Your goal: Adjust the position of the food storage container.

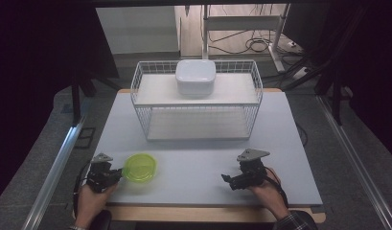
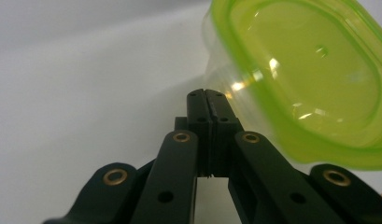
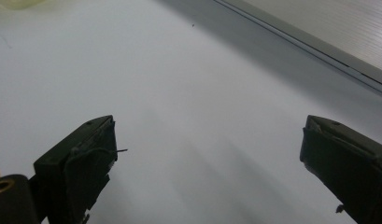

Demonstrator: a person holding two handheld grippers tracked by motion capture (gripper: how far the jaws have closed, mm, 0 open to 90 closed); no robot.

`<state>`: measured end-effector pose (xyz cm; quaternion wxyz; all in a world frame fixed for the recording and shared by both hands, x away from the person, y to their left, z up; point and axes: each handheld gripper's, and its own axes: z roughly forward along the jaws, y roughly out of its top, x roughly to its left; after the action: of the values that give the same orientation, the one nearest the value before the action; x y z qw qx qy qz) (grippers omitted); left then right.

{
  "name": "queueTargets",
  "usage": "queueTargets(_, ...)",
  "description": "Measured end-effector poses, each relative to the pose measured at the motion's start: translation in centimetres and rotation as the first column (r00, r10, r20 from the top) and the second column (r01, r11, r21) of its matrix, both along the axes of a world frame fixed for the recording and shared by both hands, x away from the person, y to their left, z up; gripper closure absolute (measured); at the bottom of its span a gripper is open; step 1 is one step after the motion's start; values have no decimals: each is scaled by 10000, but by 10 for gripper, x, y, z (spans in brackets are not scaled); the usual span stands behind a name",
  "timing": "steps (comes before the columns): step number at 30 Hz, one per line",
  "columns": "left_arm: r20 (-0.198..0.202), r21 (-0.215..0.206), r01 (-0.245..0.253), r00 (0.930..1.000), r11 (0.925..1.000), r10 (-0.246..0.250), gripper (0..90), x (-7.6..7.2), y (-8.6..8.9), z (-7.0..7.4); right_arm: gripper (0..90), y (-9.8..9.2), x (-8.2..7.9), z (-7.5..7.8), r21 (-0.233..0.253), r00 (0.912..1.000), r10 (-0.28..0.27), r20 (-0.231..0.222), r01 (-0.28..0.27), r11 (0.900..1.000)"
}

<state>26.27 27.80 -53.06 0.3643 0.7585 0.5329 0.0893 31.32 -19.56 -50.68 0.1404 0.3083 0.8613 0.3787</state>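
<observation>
High view: left gripper [image 1: 118, 173] sits just left of the green tub [image 1: 140, 167], jaws pressed together, touching its rim. Right gripper [image 1: 227, 180], well right of the tub, jaws wide, empty.

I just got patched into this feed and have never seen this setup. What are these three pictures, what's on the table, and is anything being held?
A person sits at a pale table with a handheld two-jaw tool in each hand. The high view looks down from above; the other two pictures come from cameras riding on each tool. The left tool has its jaws closed, tips at the edge of a green-lidded clear container; whether they pinch it I cannot tell. The right tool is open, holding nothing. Farther back stands a white wire rack with a white tub on its shelf.
</observation>
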Motion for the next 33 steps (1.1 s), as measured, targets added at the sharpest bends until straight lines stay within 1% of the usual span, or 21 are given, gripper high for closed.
queueTargets(3,-39,-137,226,9997,9996,-227,900,1,-6,-1,43,0,0,0,-9,10000,2,6,-2,10000)
queueTargets(8,-124,-114,619,9980,9980,-620,900,3,-18,-2,44,0,0,0,-26,10000,4,3,-4,10000)
queueTargets(12,-156,-164,971,9951,9951,-974,900,6,-30,-2,44,1,0,-1,-40,10000,24,14,-23,10000)
queueTargets(15,-184,-134,1295,9914,9915,-1297,900,9,-40,-3,43,1,0,-1,-44,10000,6,1,-6,10000)
queueTargets(18,-200,-136,1616,9866,9868,-1619,900,12,-51,-4,43,0,1,-1,-49,10000,20,-1,-20,10000)
queueTargets(21,-118,-93,1911,9815,9815,-1912,900,14,-62,-4,43,1,1,-1,-52,10000,16,6,-16,10000)
queueTargets(23,-87,-146,2088,9779,9779,-2089,899,15,-70,-4,43,1,1,-1,-57,10000,12,5,-12,10000)
queueTargets(27,-22,-104,2474,9689,9689,-2474,895,17,-85,-4,44,0,1,-1,-74,10000,-10,-2,10,10000)
queueTargets(29,-26,-25,2695,9630,9630,-2695,891,19,-91,-4,44,0,1,-1,-72,10000,-21,-5,21,10000)
queueTargets(33,32,8,3016,9534,9534,-3016,889,21,-104,-4,44,-1,2,-1,-69,10000,-33,-3,33,10000)
